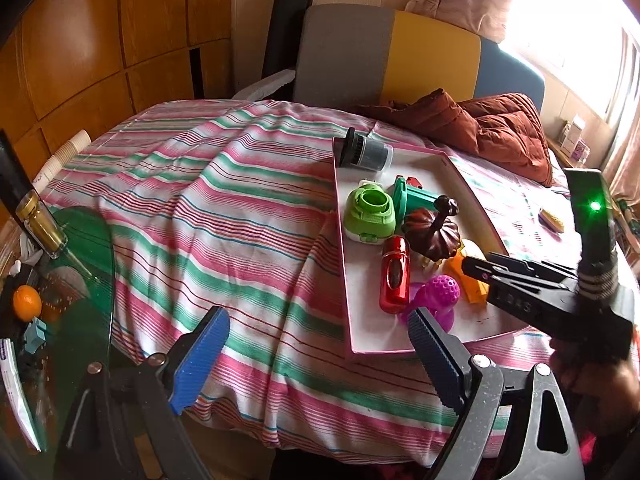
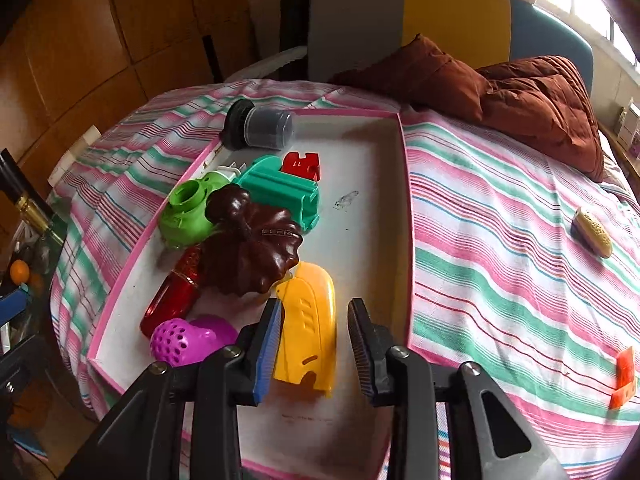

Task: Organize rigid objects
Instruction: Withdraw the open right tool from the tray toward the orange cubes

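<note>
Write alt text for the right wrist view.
The right gripper straddles a yellow plastic piece in a pink-rimmed tray on a striped bedcover. Beside it lie a brown leaf-shaped dish, green parts and a purple ball.

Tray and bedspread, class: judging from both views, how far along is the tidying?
Done: the tray already holds several items, among them the green shell and the brown pumpkin. In hand: the right tongs straddle the yellow piece in the tray, pads not pressing. Left: the corn-like piece and the orange block lie on the bedspread.
</note>
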The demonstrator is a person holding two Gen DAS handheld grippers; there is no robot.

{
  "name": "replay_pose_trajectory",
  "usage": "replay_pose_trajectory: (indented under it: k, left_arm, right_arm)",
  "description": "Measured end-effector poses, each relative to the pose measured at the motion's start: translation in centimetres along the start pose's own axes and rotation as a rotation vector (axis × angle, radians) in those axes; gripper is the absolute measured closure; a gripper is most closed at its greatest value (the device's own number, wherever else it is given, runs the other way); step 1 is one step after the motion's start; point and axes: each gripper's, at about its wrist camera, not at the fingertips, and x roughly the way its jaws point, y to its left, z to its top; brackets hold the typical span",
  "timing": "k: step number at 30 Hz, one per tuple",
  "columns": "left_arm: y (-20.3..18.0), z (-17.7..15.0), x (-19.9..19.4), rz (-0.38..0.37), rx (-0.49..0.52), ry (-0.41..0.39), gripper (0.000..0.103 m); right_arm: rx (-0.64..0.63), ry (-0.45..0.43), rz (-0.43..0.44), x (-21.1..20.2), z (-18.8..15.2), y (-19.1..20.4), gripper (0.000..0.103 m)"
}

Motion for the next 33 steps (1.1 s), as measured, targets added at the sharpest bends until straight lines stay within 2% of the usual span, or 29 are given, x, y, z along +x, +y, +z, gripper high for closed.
replay_pose_trajectory:
  k: [5, 14, 21, 27, 33]
  left_arm:
    - [-0.6, 0.0, -0.4, 0.001, 0.019, -0.008, 0.012]
    - [-0.7, 0.0, -0.8, -0.013, -0.002, -0.009, 0.012]
    - [-1.5, -0.1, -1.3, -0.007, 0.039, -0.029, 0.012]
    - [-1.7, -0.1, -0.9, -0.023, 0.028, -0.006, 0.012]
    - [-2.9, -0.1, -1.2, -0.014, 0.083, -0.026, 0.012]
  right_arm:
    - [-0.047, -0.033, -0.011, -2.0, -0.4, 0.1, 0.068]
    - [-0.118, -0.035, -0.008, -3.8, -0.8, 0.0, 0.068]
    - [-0.154, -0.031, -0.024, -4.3, -1.6, 0.0, 0.068]
    - [-0.164, -0.015, -0.045, -4.6, -2.1, -1.6, 0.068]
    - [-0.175, 0.027, -0.073, -5.1, -2.6, -4.7, 0.068]
